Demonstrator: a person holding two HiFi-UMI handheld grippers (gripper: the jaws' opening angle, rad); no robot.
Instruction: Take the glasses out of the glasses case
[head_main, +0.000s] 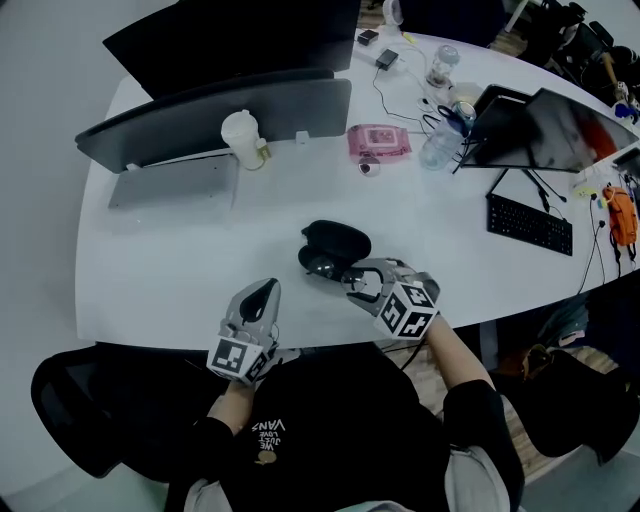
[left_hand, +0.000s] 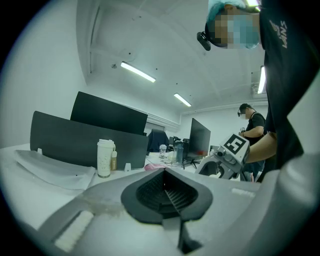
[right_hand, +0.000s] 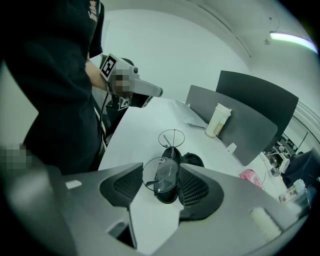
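The black glasses case (head_main: 338, 240) lies open on the white table (head_main: 180, 270), lid hinged back. In the right gripper view its base (right_hand: 167, 194) sits just below my jaws. My right gripper (right_hand: 161, 171) is shut on the thin wire-framed glasses (right_hand: 171, 138): one round lens is caught between the pads, and the other sticks out beyond the fingertips, above the case. In the head view this gripper (head_main: 354, 284) hovers at the case's near right side. My left gripper (head_main: 264, 296) rests near the table's front edge, left of the case, shut and holding nothing.
A white lidded cup (head_main: 242, 138) stands by a dark monitor back (head_main: 215, 118). A pink packet (head_main: 379, 140) and a water bottle (head_main: 441, 145) sit behind the case. A keyboard (head_main: 529, 224) and a second screen (head_main: 560, 130) are at the right.
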